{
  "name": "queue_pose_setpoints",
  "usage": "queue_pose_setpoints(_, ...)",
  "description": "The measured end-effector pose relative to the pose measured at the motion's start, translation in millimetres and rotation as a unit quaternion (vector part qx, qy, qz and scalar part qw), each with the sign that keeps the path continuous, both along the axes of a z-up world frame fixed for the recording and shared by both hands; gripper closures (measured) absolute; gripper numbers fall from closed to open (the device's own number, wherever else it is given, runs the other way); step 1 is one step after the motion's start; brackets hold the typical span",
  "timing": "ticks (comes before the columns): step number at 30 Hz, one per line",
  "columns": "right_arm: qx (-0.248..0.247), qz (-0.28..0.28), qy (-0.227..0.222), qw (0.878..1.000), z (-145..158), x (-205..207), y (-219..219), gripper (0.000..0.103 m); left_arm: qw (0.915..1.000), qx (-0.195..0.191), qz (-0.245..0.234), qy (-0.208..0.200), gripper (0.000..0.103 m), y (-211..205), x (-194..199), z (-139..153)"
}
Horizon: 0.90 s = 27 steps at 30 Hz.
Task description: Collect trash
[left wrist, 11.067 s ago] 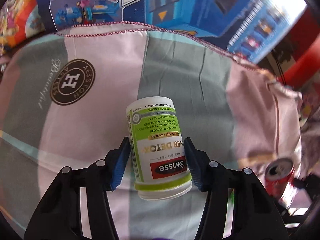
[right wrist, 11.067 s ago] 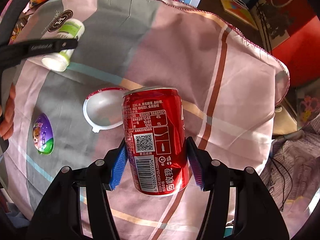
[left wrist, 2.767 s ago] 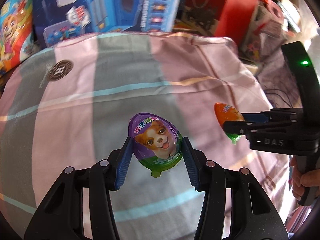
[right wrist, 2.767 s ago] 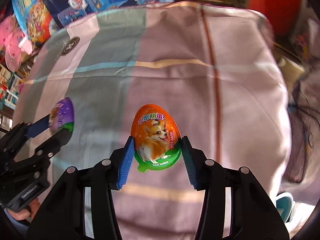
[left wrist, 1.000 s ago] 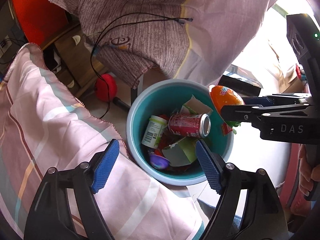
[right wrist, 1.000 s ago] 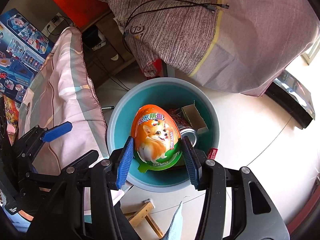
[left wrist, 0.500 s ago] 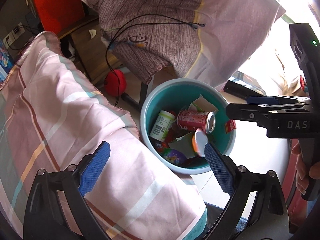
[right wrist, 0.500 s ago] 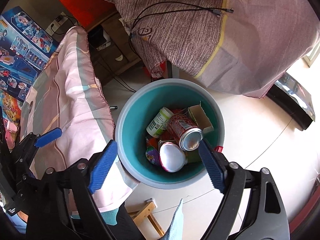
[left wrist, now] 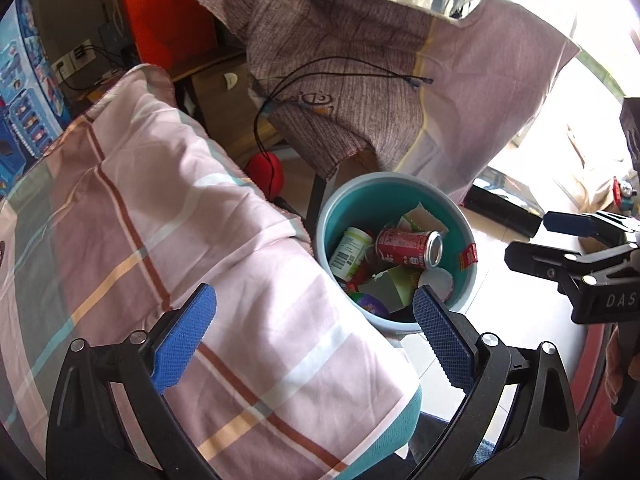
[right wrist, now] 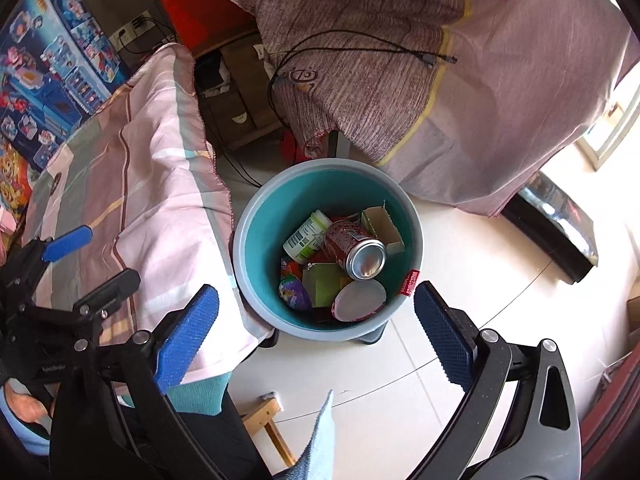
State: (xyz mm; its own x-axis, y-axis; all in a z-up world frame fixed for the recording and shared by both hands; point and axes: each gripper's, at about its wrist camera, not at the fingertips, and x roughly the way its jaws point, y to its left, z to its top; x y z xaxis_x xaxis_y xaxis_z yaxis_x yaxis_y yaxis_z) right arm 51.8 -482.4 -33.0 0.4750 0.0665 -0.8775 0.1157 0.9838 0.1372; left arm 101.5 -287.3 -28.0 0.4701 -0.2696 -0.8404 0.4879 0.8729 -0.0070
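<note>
Both tongs gape wide and grip nothing: the left gripper [left wrist: 314, 330] hangs over the striped cloth [left wrist: 160, 240], the right gripper [right wrist: 316, 330] above the teal bin [right wrist: 256, 216]. Trash lies inside the bin: a red can [right wrist: 354, 250] at centre, a green-labelled white bottle [right wrist: 306, 236] at ten o'clock, a purple egg wrapper [right wrist: 296, 292] at seven. "DAS" shows on the right gripper's body; the can's print is unreadable.

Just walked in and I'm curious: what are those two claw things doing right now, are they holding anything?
Left gripper: open, holding nothing.
Right gripper: open, holding nothing, above the teal bin.
</note>
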Motion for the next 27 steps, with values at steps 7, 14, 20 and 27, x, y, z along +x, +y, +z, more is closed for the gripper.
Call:
queue_pose_setpoints(7,-0.025,0.018,-0.014,0.999,11,-23,24,0.007,0.9996,-0.001,0.024,-0.012,0.004,22,-19,9)
queue_pose_setpoints(14,-0.055,0.034,-0.019,0.998,11,-38,43,0.007,0.9988,0.000,0.047,-0.013,0.004,47,-34,9)
queue_pose_setpoints(20,-0.065,0.046,-0.022,0.997,11,-45,56,0.007,0.9974,-0.005,0.070,-0.016,0.004,67,-45,8)
queue_pose_setpoints(27,-0.070,0.053,-0.027,0.996,13,-46,66,0.007,0.9960,-0.009,0.086,-0.024,0.004,79,-51,10)
